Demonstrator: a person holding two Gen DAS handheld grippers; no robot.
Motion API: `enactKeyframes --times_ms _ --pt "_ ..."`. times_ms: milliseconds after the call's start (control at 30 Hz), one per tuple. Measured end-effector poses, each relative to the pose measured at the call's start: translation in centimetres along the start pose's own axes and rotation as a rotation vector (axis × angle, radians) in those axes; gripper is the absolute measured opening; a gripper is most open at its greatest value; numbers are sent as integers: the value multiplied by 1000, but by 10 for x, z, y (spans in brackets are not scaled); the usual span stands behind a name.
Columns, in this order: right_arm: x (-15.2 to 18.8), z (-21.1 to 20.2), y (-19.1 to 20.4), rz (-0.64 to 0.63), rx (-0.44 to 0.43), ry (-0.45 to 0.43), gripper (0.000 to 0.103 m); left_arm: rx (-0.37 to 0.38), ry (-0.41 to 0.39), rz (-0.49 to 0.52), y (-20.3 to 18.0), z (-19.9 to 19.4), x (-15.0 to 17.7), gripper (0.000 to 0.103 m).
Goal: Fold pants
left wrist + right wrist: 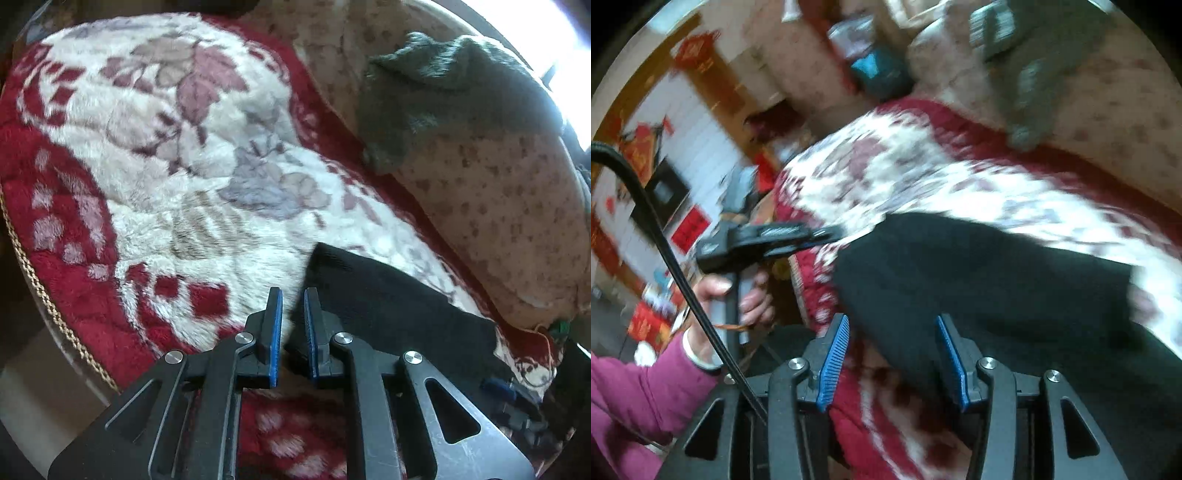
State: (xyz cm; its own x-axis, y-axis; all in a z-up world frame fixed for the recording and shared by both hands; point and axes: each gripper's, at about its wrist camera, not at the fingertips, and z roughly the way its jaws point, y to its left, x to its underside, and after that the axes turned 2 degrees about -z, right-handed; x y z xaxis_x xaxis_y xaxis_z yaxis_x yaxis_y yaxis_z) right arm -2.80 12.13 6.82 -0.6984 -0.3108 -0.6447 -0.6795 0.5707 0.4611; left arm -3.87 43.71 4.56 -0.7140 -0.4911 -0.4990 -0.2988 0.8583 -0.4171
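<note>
The black pants [388, 306] lie folded on a red and white floral blanket [166, 166]. In the left wrist view my left gripper [293, 295] hovers at the pants' left edge, its jaws a narrow gap apart with nothing clearly between them. In the right wrist view the pants [979, 280] spread across the middle. My right gripper [892, 325] is open and empty just above their near edge. The left gripper [768, 236] shows there too, held in a hand at the pants' left end.
A beige patterned cushion [498, 206] with a dark green garment [424, 96] on it lies along the blanket's right side. The bed's edge with gold trim [40, 291] runs at the left. A wall with red decorations [665, 147] stands beyond the bed.
</note>
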Motion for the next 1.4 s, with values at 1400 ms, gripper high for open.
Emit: enactKeyframes --times_ms 1400 --pt "79 -207 -107 217 260 -227 46 57 62 357 -238 16 116 27"
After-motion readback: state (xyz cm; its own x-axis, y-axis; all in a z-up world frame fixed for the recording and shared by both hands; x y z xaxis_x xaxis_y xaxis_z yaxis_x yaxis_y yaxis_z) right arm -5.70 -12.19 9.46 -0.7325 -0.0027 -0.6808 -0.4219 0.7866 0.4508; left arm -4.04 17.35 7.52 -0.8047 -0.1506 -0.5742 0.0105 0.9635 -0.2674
